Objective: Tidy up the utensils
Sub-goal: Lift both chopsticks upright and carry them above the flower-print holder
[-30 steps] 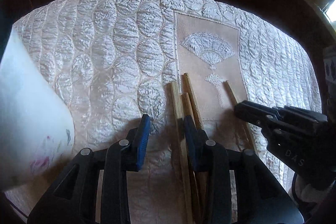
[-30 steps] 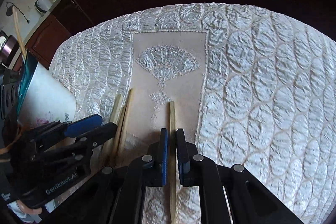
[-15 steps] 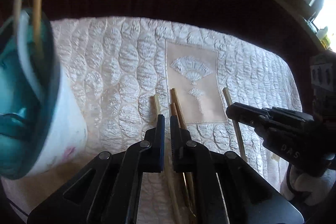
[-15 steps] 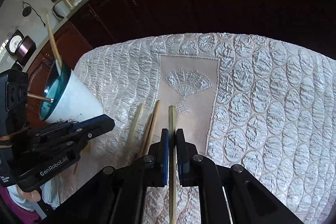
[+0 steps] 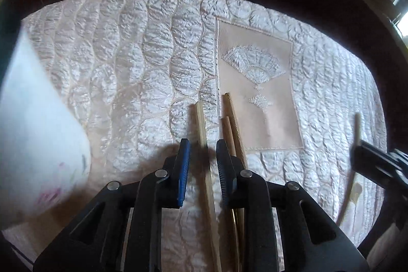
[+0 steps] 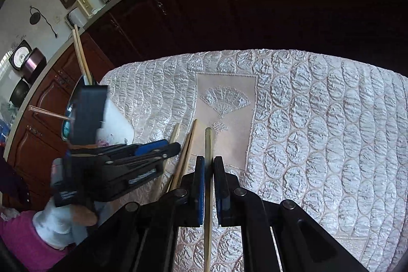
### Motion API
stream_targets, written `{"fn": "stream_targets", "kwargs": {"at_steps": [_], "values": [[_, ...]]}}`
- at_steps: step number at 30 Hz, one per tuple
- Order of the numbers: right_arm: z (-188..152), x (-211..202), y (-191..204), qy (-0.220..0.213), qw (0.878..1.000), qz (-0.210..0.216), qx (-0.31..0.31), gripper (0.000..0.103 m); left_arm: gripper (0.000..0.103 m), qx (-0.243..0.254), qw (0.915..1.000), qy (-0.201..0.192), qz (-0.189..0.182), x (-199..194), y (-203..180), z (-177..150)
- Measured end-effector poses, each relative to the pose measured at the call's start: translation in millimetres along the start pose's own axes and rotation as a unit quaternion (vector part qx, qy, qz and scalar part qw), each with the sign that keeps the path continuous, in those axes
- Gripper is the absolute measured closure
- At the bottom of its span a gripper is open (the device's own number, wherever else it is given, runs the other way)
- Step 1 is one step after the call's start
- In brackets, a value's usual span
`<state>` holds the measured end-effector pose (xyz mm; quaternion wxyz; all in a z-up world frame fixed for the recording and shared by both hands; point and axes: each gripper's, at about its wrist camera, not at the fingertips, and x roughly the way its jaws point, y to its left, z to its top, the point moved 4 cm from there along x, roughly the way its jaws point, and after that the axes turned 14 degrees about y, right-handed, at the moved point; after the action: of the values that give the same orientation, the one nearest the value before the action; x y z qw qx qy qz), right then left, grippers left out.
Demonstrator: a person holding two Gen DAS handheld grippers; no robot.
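Left jaws spread over a chopstick, right jaws pinching another.

Left black gripper (image 5: 201, 162) had blue-padded jaws parted, straddling one pale bamboo chopstick (image 5: 204, 144) lying on the quilted cream tablecloth (image 5: 142, 68); two darker chopsticks (image 5: 233, 124) lay just right. Right black gripper (image 6: 209, 180) was clamped on a light wooden chopstick (image 6: 208, 144). White teal-lined holder cup (image 6: 112, 124) sat farther left with sticks inside.

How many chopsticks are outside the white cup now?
4 pale wooden chopsticks: one clamped in the right tongs, one between the open left tongs, two side by side beside them; more may hide underneath.
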<state>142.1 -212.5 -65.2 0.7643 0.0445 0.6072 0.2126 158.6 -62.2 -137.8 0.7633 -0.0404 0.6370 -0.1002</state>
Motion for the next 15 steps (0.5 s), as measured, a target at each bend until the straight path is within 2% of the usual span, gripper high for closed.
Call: {"fn": "stream_targets", "kwargs": {"at_steps": [1, 3, 5, 7, 10, 15], "values": [[-1, -5, -1, -0.002, 1.0, 0.0, -0.001, 0.097, 0.084, 0.003, 1.0, -0.003, 0.004, 3, -2, 2], [-1, -14, 0, -0.01, 1.0, 0.0, -0.004, 0.097, 0.097, 0.008, 0.9999, -0.007, 0.005, 2, -3, 3], [-2, -25, 2, -0.019, 1.0, 0.002, -0.007, 0.097, 0.098, 0.01, 0.9998, -0.007, -0.016, -7, -3, -1], [-5, -34, 4, -0.029, 1.0, 0.005, -0.01, 0.097, 0.098, 0.016, 0.9995, -0.022, -0.019, -24, -1, -8], [-10, -50, 11, -0.043, 0.999, 0.009, -0.016, 0.097, 0.099, 0.021, 0.9977, -0.047, -0.044, -59, 3, -21], [-16, -71, 27, -0.064, 0.997, 0.013, -0.033, 0.097, 0.099, 0.04, 0.9939, -0.089, -0.052, -112, 9, -44]]}}
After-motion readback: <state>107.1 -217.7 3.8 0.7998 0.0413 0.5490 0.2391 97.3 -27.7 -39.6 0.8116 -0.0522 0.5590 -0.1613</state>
